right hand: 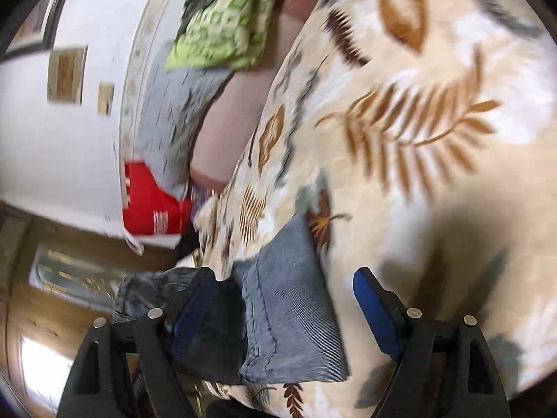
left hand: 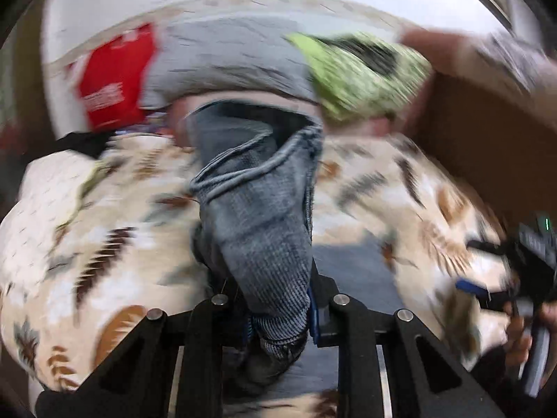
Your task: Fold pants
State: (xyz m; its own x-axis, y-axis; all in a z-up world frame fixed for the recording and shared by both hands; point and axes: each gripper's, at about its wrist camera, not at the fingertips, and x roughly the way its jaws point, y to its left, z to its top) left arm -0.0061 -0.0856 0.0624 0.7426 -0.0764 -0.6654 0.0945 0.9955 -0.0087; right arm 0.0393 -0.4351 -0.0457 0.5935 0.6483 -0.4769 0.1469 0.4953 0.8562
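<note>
Grey-blue denim pants (left hand: 261, 216) hang bunched from my left gripper (left hand: 278, 317), which is shut on the fabric and holds it above the bed. In the right wrist view the pants (right hand: 292, 317) lie on the leaf-patterned bedspread (right hand: 435, 174) between the blue-padded fingers (right hand: 374, 306). My right gripper (right hand: 278, 310) is open, its jaws wide on either side of the cloth. It also shows at the right edge of the left wrist view (left hand: 504, 271), held in a hand. Both views are motion-blurred.
The cream leaf-patterned bedspread (left hand: 87, 226) covers the bed. A grey pillow (left hand: 229, 55), a green patterned pillow (left hand: 358, 73) and a red bag (left hand: 115, 76) lie at the head by the white wall. A wooden headboard or cabinet (left hand: 487, 132) stands to the right.
</note>
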